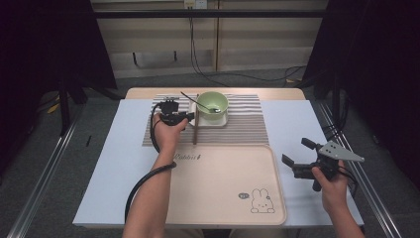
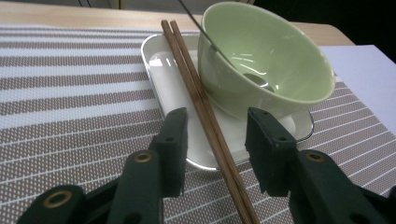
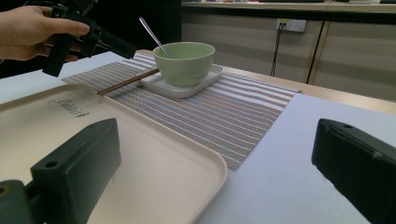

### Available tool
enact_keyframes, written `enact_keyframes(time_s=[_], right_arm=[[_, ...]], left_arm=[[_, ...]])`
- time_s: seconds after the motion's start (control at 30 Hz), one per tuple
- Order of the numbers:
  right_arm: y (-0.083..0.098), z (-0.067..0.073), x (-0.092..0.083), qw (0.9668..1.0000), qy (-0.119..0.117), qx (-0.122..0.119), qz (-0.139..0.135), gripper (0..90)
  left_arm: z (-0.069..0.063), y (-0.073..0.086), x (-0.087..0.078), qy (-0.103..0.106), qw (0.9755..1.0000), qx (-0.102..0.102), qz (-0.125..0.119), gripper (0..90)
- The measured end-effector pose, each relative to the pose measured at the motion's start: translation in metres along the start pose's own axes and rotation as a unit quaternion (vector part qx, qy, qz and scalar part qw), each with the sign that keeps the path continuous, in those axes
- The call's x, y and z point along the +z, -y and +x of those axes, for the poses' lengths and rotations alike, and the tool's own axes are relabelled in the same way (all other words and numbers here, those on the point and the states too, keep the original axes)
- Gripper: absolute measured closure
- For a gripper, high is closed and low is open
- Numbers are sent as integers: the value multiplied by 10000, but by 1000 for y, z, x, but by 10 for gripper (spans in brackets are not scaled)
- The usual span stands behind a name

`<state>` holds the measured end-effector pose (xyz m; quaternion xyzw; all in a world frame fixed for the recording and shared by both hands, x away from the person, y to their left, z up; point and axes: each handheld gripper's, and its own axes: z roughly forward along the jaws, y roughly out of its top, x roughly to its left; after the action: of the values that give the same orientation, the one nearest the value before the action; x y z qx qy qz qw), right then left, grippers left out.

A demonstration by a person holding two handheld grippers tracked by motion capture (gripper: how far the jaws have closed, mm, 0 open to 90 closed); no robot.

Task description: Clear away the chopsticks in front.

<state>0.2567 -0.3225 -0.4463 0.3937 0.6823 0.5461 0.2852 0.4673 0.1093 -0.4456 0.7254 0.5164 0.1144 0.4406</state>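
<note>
A pale green bowl (image 1: 213, 103) (image 2: 266, 56) (image 3: 184, 63) with a metal spoon (image 1: 198, 101) (image 2: 210, 42) (image 3: 150, 30) in it stands on a white rectangular plate (image 1: 212, 120) (image 2: 163, 70) (image 3: 177, 87). A pair of brown chopsticks (image 1: 196, 124) (image 2: 201, 100) (image 3: 128, 80) lies with its far ends on the plate's left rim and its near ends on the striped placemat (image 1: 247, 124) (image 2: 70, 93). My left gripper (image 1: 190, 116) (image 2: 217, 119) (image 3: 116, 44) straddles the chopsticks, with a gap on each side. My right gripper (image 1: 296, 151) (image 3: 215, 154) is held open at the right, empty.
A large beige tray (image 1: 223, 183) (image 3: 93, 121) with a rabbit drawing lies on the white table in front of the placemat, between my two hands. A black cable trails from the left gripper along the forearm.
</note>
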Motion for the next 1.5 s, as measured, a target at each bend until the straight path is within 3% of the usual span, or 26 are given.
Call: enact_keyframes(time_s=[0.2, 0.37, 0.4, 0.6, 0.67, 0.8, 1.0, 1.13, 1.3, 1.37, 1.5], right_arm=[[0, 0, 1, 10000, 18, -15, 13, 11], [0, -1, 1, 10000, 29, -11, 21, 11], [0, 0, 1, 10000, 37, -3, 4, 10], [0, -1, 1, 10000, 2, -23, 35, 10], [0, 0, 1, 10000, 29, -2, 28, 10], [0, 0, 1, 10000, 30, -14, 16, 10], [0, 0, 2, 10000, 31, 28, 16, 11], [0, 0, 2, 10000, 17, 32, 28, 10], [0, -1, 1, 10000, 13, -17, 36, 10], [0, -1, 1, 10000, 36, -23, 23, 10], [0, -1, 1, 10000, 17, -34, 18, 10]], left_arm=[[0, 2, 9, -90, 9998, -204, -7, 617], [-1, 3, 14, -167, 9996, -167, 152, 624], [-2, 4, 17, -108, 9996, -247, 128, 629], [-5, 5, 22, -146, 9995, -202, 185, 641], [-8, 5, 24, -172, 9988, -401, 207, 677], [-9, 4, 26, -241, 9987, -388, 239, 686], [-8, 5, 29, -275, 9976, -523, 364, 711], [-7, 7, 31, -312, 9967, -687, 309, 725], [-6, 7, 33, -309, 9963, -734, 338, 732], [-7, 7, 34, -400, 9956, -765, 362, 741], [-6, 8, 36, -380, 9941, -953, 346, 755]])
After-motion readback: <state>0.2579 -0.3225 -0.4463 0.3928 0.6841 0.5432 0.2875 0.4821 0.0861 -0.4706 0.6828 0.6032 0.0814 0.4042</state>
